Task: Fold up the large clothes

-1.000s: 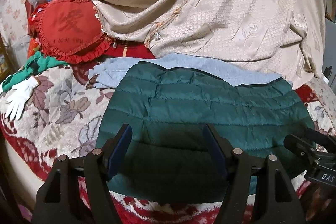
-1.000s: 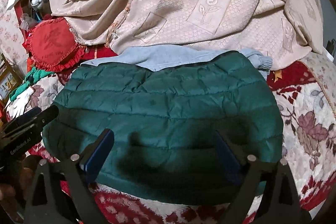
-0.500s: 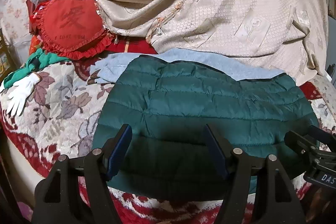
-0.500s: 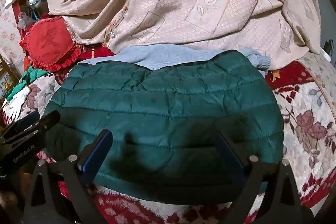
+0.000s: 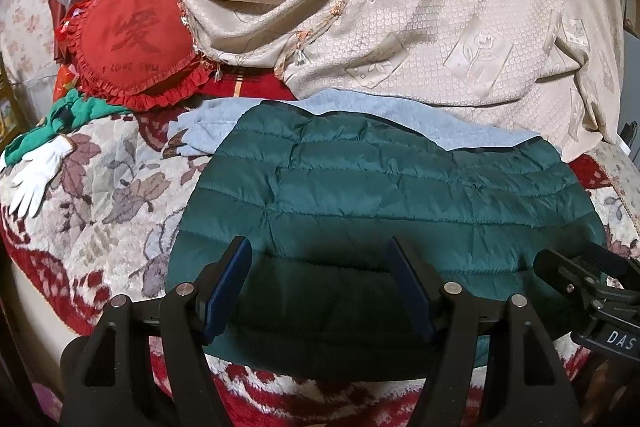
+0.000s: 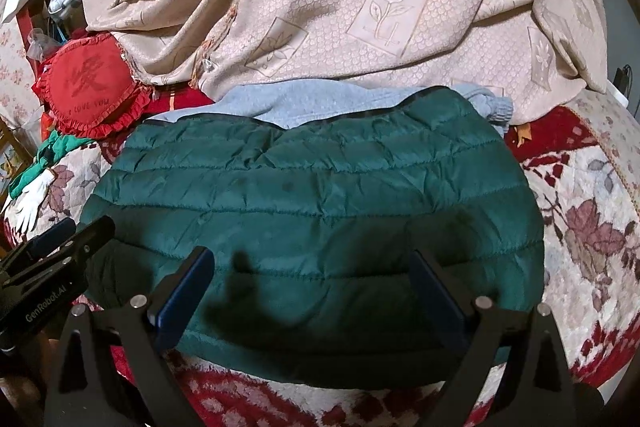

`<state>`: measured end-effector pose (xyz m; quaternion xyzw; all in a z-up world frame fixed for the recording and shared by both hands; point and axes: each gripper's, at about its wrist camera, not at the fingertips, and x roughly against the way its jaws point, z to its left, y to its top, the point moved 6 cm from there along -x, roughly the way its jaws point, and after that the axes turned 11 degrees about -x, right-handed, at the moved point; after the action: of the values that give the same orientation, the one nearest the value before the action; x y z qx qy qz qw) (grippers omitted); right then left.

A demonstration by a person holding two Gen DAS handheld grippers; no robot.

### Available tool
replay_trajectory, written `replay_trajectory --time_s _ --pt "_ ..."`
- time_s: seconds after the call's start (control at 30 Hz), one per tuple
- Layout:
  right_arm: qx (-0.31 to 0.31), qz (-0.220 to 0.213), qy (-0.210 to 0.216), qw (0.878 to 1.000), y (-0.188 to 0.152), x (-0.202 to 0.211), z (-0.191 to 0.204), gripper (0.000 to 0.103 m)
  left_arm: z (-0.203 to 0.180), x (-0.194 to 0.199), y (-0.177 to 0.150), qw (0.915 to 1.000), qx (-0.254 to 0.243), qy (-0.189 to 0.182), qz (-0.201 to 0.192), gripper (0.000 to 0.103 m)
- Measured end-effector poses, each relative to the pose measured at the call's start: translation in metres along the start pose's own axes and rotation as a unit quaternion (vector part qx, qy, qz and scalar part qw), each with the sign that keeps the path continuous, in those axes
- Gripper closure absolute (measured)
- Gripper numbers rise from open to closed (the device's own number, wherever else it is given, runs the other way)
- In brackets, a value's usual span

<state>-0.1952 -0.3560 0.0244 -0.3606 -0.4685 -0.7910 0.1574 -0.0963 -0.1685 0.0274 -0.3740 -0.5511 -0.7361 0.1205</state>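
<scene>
Jacket (image 5: 384, 211) hasn't budged lately, sits folded on the bed; both my tongs (image 5: 320, 287) (image 6: 312, 291) hang wide open, empty. Fold looks done.

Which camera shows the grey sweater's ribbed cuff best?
The right wrist view: the grey sweater shows its ribbed cuff beside the green jacket. The left wrist view shows only the sweater's body and opposite end.

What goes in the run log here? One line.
left claw: open, empty | right claw: open, empty | green puffer jacket: folded flat on bed
</scene>
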Motion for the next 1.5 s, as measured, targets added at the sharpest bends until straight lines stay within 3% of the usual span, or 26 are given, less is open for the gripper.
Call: replay_trajectory --time_s 1.5 --pt "-0.012 0.011 0.007 1.000 -0.0048 -0.0064 0.0057 0.003 -0.0058 0.0035 -0.0030 0.9998 -0.017 0.006 -0.003 0.050"
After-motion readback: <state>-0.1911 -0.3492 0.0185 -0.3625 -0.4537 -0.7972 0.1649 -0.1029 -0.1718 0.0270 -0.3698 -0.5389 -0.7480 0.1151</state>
